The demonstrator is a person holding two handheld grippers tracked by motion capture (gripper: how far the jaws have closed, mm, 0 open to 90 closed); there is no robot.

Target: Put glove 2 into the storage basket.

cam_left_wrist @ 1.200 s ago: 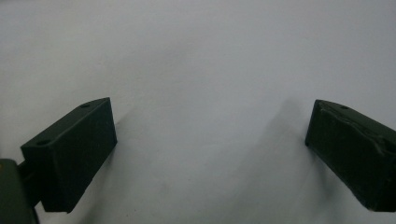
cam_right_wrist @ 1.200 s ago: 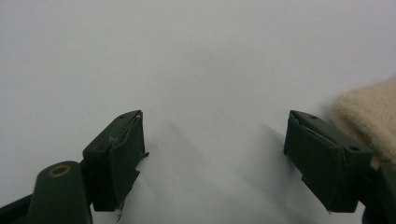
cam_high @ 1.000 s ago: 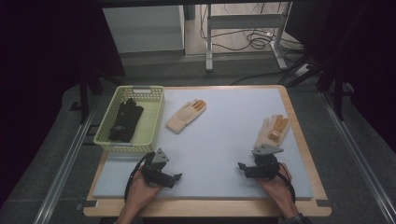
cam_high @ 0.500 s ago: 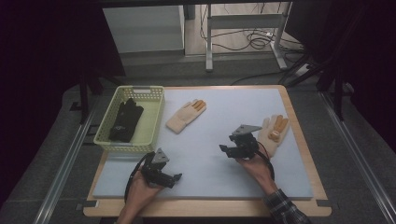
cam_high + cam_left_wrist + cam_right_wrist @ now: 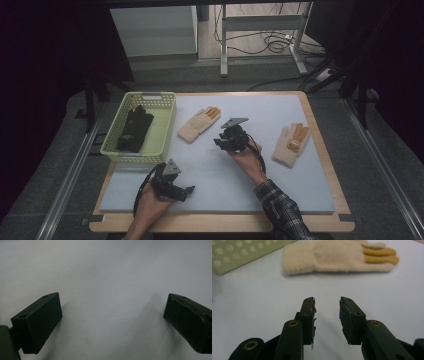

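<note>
The right gripper point(image 5: 220, 141) has nothing between its black fingers point(image 5: 308, 315); its jaws have just been closing and now stand a narrow gap apart above the bare mat. Ahead of them, at twelve o'clock in the right gripper view, lies a cream glove point(image 5: 337, 257) with mustard-yellow fingers, flat on the pale mat point(image 5: 257, 300), near the tips but clear of them. In the high view this glove point(image 5: 199, 124) lies at about ten o'clock from the right gripper, just beside the green basket point(image 5: 165, 131), which holds a black glove point(image 5: 134, 129). A second cream glove point(image 5: 291, 145) lies at three o'clock from the right gripper, well apart from the first. The left gripper point(image 5: 187, 190) rests low near the table's front edge, at about seven o'clock from the right one; its jaws stand wide apart over bare mat with nothing between them. No brand, label or writing can be read on any of these things.
</note>
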